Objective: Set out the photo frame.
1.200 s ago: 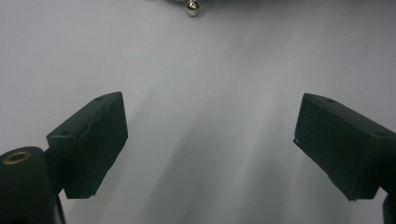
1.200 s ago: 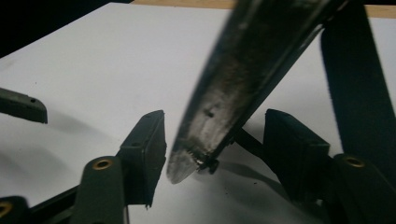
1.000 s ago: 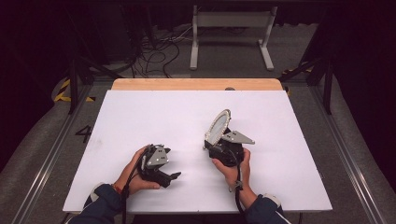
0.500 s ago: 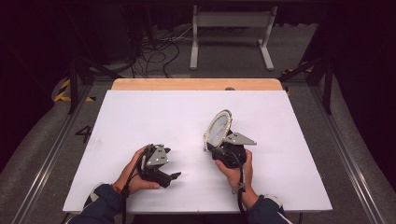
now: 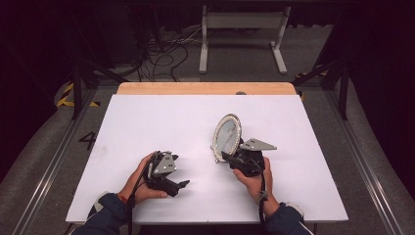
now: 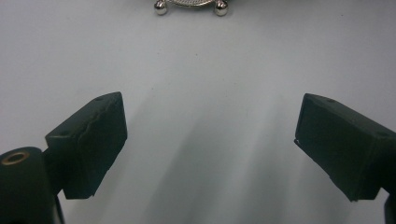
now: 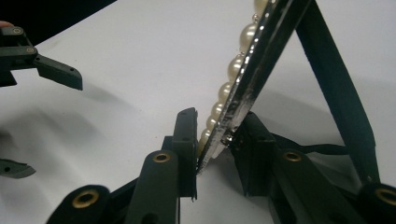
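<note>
White tabletop (image 5: 161, 122) lay against a dark floor with cables behind; the right gripper (image 7: 215, 140) had just been closing, its jaws pinching the lower rim of a pearl-edged oval frame (image 5: 226, 134), which stood tilted right of the table's centre; the left gripper (image 6: 210, 149) rested nearby, jaws spread wide, nothing between them.

Around the pearl-rimmed mirror (image 5: 226, 135), bare white table (image 5: 161, 117) lies open beyond and left; my left gripper (image 5: 177, 185) stands nearer, well apart.
</note>
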